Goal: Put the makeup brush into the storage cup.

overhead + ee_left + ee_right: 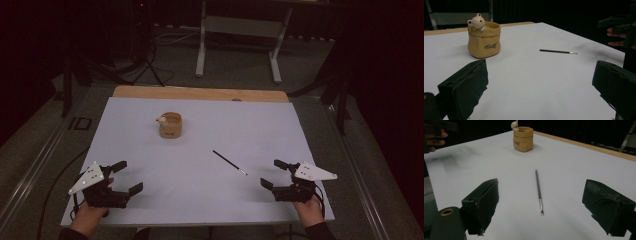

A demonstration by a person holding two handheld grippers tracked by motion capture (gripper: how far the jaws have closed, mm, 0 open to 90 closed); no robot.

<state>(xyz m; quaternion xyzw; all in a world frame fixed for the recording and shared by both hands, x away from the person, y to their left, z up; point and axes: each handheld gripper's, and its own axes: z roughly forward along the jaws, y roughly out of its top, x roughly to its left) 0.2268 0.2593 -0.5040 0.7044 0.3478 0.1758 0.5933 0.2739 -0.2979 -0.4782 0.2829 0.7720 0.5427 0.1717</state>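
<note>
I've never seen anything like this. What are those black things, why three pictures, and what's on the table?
A person holds a hand tool in each hand, each ending in a two-jawed claw: the left claw and the right claw. One picture looks down from above; the other two come from cameras riding on each claw, looking out between its black jaws. On the white table stand a tan sack-shaped pot with a little bear on its rim, and a thin dark pen lying flat. Both claws are open and hold nothing.

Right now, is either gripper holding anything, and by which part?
Nothing is held. The left gripper and right gripper are both open; the pen lies untouched.
</note>
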